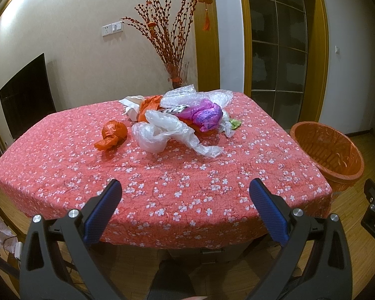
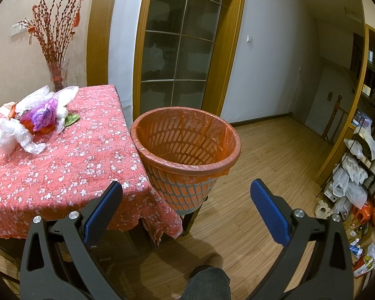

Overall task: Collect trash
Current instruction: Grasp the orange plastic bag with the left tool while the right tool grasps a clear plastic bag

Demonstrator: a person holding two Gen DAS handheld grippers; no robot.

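A heap of crumpled plastic bags lies at the far middle of the table (image 1: 62, 175): a clear bag (image 1: 160, 135), a purple bag (image 1: 205, 115), bubble wrap (image 1: 180, 97) and a separate orange bag (image 1: 112, 135). The heap also shows in the right wrist view, with the purple bag (image 2: 41, 115) on top. An orange-lined waste basket (image 2: 187, 145) stands on a stool beside the table's right edge, also seen as the basket (image 1: 330, 150) in the left wrist view. My left gripper (image 1: 185, 187) hangs open over the near table edge. My right gripper (image 2: 186, 190) is open just before the basket. Both hold nothing.
A vase of red branches (image 1: 172, 50) stands behind the table. A glass-panelled door (image 2: 180, 45) is beyond the basket. Cluttered shelves with bags (image 2: 357, 175) line the right wall. A person's knee (image 2: 207, 282) and shoe are below. Wooden floor (image 2: 275, 150) lies around the basket.
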